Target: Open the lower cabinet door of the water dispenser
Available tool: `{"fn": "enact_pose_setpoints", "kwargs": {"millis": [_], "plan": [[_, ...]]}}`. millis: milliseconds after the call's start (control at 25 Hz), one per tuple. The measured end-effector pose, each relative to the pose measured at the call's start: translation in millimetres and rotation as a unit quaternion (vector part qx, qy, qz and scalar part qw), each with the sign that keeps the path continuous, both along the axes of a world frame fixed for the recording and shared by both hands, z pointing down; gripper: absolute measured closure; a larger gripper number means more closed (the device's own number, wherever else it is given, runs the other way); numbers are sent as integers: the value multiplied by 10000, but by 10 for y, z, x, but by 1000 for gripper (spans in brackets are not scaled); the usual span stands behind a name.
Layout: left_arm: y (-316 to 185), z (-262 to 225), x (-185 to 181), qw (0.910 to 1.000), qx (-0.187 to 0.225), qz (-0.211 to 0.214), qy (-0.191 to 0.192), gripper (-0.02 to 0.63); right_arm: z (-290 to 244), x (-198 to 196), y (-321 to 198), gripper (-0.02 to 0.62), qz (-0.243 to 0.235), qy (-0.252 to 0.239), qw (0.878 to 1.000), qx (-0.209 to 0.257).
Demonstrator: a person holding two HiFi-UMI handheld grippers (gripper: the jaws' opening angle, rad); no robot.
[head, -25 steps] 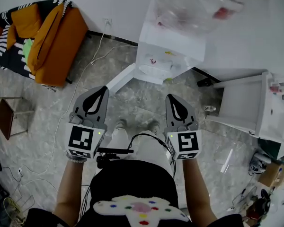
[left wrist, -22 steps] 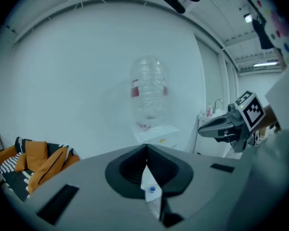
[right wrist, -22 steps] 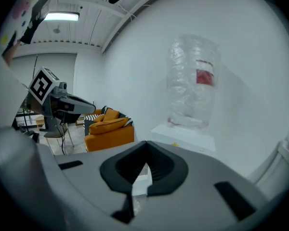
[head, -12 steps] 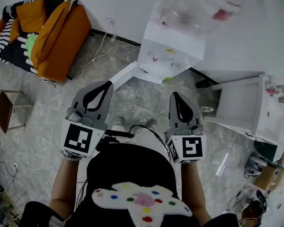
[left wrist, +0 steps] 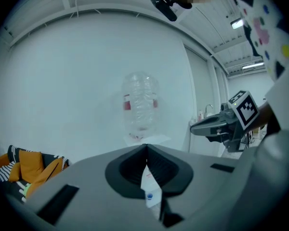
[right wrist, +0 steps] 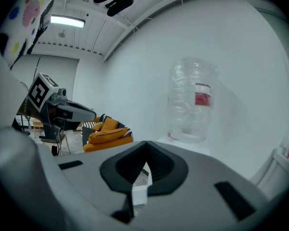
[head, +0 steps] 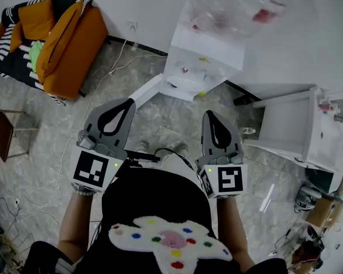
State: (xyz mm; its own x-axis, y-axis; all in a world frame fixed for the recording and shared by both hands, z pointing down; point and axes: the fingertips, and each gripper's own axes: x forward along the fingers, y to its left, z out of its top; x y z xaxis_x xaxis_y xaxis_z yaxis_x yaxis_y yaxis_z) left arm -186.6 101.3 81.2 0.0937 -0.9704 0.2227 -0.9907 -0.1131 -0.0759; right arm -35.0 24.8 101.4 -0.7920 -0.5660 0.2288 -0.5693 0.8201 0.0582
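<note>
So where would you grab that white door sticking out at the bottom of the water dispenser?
By its free outer edge, the end of the door farthest from the water dispenser. It stands swung out as a thin upright panel, so jaws could pinch across its thickness there. Probably come from the person's side with the left gripper, whose shut jaws must open first.

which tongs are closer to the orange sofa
Left. The left tongs are down-right of the orange sofa in the head view; the right tongs are farther right still, beyond the left ones.
</note>
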Motion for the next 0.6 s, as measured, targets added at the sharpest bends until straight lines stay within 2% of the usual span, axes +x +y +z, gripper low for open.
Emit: {"fn": "enact_pose_setpoints", "kwargs": {"millis": [320, 600], "plan": [[2, 31, 25, 9999, -35, -7, 132, 593, -41, -45, 14, 592, -59, 86, 9997, 200], [-50, 52, 67, 9998, -44, 75, 168, 594, -13, -11, 22, 592, 12, 130, 9999, 104]]}}
